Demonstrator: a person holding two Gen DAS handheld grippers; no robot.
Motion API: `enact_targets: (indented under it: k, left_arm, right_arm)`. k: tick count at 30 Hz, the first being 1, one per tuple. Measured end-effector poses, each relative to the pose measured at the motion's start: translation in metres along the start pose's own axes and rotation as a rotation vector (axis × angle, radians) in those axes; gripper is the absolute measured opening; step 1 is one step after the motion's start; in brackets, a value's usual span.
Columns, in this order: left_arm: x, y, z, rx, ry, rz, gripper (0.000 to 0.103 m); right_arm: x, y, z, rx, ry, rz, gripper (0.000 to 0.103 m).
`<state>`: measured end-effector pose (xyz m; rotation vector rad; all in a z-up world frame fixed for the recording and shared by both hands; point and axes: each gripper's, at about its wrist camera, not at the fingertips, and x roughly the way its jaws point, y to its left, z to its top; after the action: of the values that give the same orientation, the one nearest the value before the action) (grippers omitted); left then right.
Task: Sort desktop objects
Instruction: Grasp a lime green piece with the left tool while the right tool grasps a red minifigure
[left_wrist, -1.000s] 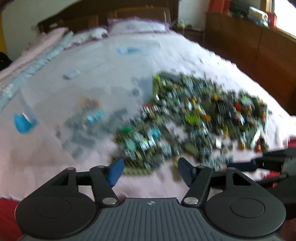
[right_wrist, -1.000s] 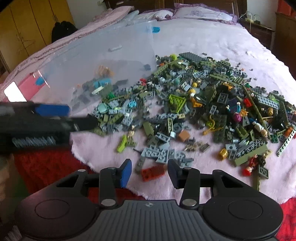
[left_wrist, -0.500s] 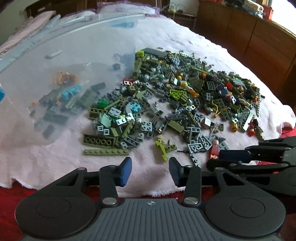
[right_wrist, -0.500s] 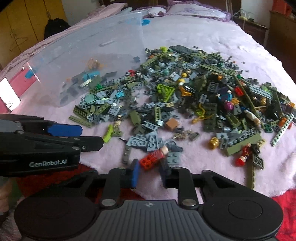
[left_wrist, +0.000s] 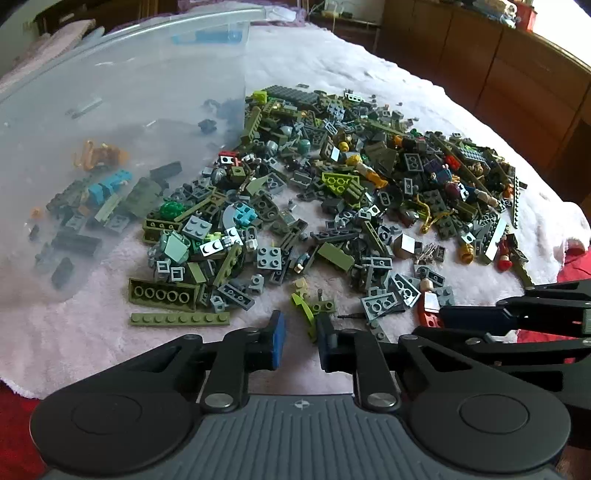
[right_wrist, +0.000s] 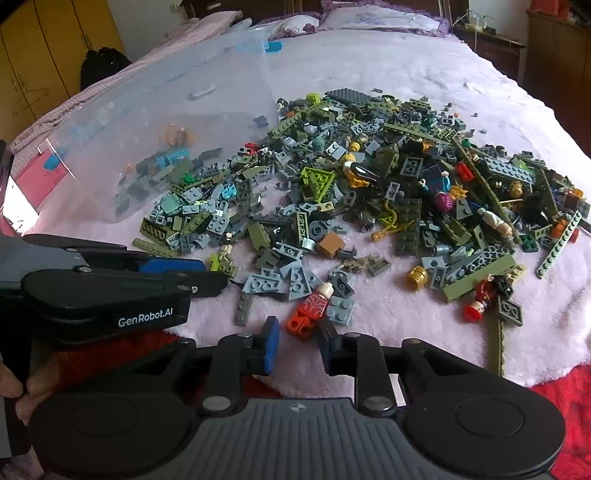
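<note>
Red minifigure between right fingers

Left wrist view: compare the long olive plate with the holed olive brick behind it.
The olive plate is thin with a stud row; the holed brick is thicker with round side holes. The plate lies alone on the blanket; the brick touches the pile. Both are long and olive.

Both views are taken from close above the near edge of the bed, angled downward toward its far edge. The brick pile and clear bin are shared.
</note>
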<state>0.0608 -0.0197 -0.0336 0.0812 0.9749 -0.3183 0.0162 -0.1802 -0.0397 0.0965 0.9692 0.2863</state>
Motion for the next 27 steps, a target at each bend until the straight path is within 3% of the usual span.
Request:
enact_targets:
  k: [7, 11, 15, 22, 27]
  left_arm:
    - [0.005, 0.000, 0.005, -0.005, 0.006, -0.011, 0.021]
    - [0.000, 0.001, 0.003, -0.023, 0.005, -0.020, 0.009]
    - [-0.007, 0.003, 0.000, -0.031, 0.010, -0.006, 0.007]
    - [-0.006, 0.007, 0.000, -0.040, 0.032, -0.012, 0.011]
    - [0.003, 0.004, 0.003, -0.041, 0.032, -0.009, 0.018]
  right_arm:
    - [0.006, -0.001, -0.001, 0.012, -0.010, 0.003, 0.027]
    - [0.006, -0.004, -0.003, 0.022, -0.018, 0.012, 0.025]
    - [0.004, -0.007, -0.004, 0.025, -0.020, 0.010, 0.020]
    - [-0.001, -0.006, -0.004, 0.017, -0.006, -0.004, 0.020]
    - [0.003, -0.005, -0.001, 0.032, -0.005, 0.006, 0.030]
